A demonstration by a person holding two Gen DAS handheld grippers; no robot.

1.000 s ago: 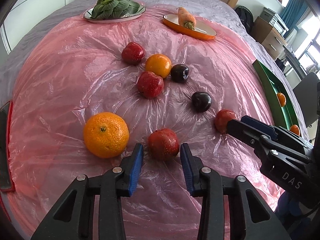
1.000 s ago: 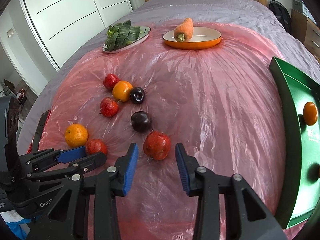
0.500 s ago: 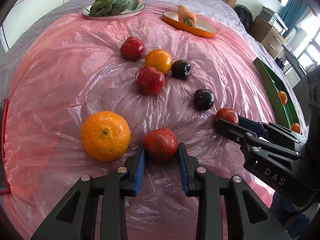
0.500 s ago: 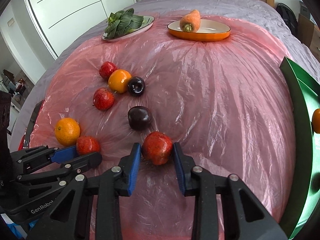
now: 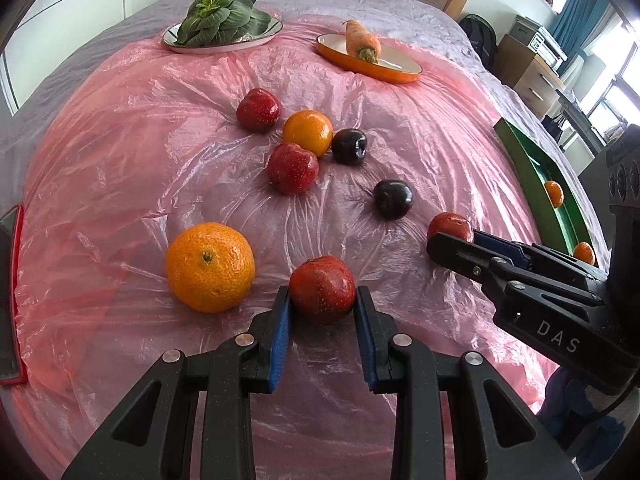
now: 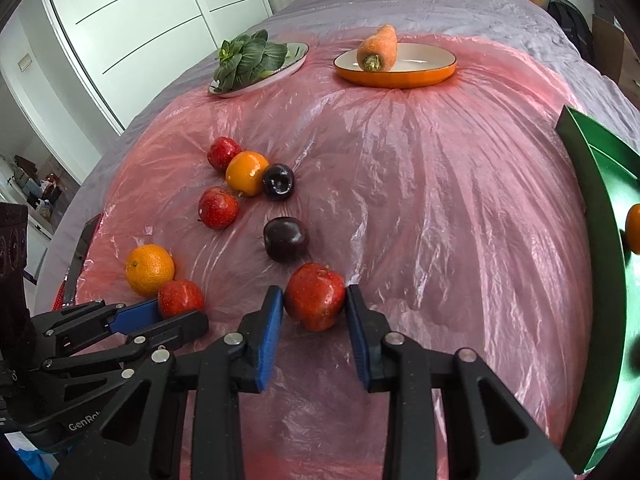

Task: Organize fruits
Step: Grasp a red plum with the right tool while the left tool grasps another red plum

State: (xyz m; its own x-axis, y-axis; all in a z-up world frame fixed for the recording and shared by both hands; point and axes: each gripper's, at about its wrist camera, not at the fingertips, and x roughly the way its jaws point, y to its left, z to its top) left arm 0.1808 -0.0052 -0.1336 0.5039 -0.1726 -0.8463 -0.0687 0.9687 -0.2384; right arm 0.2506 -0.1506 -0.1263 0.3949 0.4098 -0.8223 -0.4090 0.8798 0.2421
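Observation:
My left gripper (image 5: 322, 309) is shut on a red apple (image 5: 322, 289) on the pink plastic sheet (image 5: 120, 152). My right gripper (image 6: 314, 307) is shut on another red apple (image 6: 315, 295); it also shows in the left wrist view (image 5: 450, 227). An orange (image 5: 210, 266) lies left of the left apple. Two more red apples (image 5: 258, 109) (image 5: 293, 168), an orange (image 5: 308, 131) and two dark plums (image 5: 349, 146) (image 5: 393, 199) lie further back. A green tray (image 6: 600, 216) at the right holds small oranges (image 5: 554, 193).
A plate of leafy greens (image 5: 224, 24) and an orange dish (image 5: 372, 65) with a carrot (image 5: 362, 42) stand at the far edge. A red-rimmed tray (image 5: 10, 300) lies at the left. The sheet covers a grey bed.
Both grippers moved forward and closed their jaws onto their red apples; a second ago both were open just short of them.

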